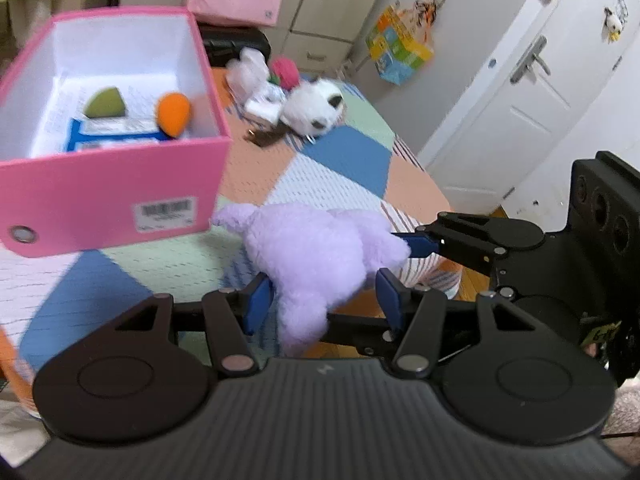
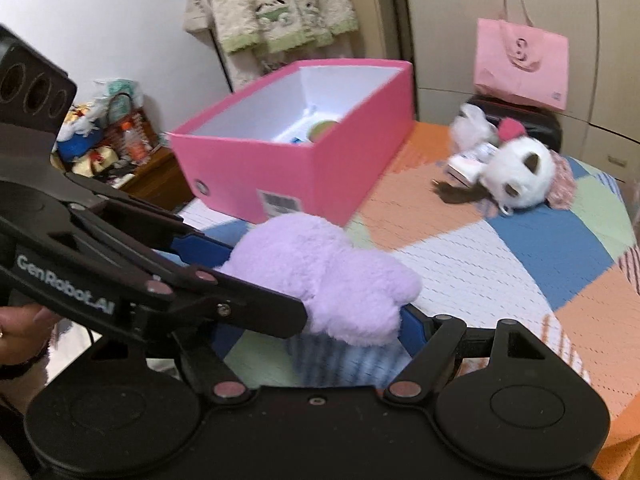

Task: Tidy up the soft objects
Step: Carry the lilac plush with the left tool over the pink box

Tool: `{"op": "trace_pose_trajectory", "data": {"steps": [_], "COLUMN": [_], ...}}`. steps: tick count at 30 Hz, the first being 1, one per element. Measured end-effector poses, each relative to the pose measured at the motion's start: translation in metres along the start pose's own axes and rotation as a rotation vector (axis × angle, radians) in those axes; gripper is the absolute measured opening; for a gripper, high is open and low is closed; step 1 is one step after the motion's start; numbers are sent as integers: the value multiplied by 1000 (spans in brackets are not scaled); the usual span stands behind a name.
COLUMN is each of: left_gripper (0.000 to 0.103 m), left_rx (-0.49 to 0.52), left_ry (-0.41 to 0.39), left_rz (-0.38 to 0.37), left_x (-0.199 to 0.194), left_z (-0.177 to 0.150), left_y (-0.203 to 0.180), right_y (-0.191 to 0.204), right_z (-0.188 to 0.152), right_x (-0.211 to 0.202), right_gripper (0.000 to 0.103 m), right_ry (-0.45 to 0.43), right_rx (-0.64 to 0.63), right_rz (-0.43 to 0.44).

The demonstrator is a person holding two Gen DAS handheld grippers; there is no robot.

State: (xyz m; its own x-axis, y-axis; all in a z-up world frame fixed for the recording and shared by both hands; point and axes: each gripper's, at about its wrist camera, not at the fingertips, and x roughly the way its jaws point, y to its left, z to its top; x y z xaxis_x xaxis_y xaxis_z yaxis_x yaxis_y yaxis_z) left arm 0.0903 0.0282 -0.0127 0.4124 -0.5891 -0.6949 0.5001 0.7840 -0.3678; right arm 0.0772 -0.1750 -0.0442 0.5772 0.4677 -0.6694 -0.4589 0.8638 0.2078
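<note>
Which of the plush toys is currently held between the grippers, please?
The lilac plush toy, gripped by both the left gripper and right gripper; the white plush toy lies untouched on the quilt.

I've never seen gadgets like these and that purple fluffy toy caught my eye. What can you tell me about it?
The purple toy is a pale lilac plush with long, fluffy pile and stubby rounded limbs; no face shows. It is held up over the patchwork cover, just in front of the pink box. Both tools grip it: the left gripper pinches a lower limb between its blue pads, the right gripper clamps the other side.
</note>
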Motion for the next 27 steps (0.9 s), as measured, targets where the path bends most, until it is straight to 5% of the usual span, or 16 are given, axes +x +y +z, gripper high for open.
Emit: {"op": "trace_pose_trajectory", "data": {"steps": [14,18,27], "left_gripper": [54,54,54], "left_rx": [41,79,52], "left_ry": [-150,-207,-252], "left_rz": [141,211,229], "left_x": [-70,-73,-55], "left_z": [21,39,90], "left_y": [17,25,70], "right_y": [48,51,33], "right_z": [57,81,132], "right_x": [1,12,49], "right_gripper": [82,81,78], "right_ry": [-93,-136,-171], "right_rx": [-138,-177,-206], "right_rz": [65,83,83]}}
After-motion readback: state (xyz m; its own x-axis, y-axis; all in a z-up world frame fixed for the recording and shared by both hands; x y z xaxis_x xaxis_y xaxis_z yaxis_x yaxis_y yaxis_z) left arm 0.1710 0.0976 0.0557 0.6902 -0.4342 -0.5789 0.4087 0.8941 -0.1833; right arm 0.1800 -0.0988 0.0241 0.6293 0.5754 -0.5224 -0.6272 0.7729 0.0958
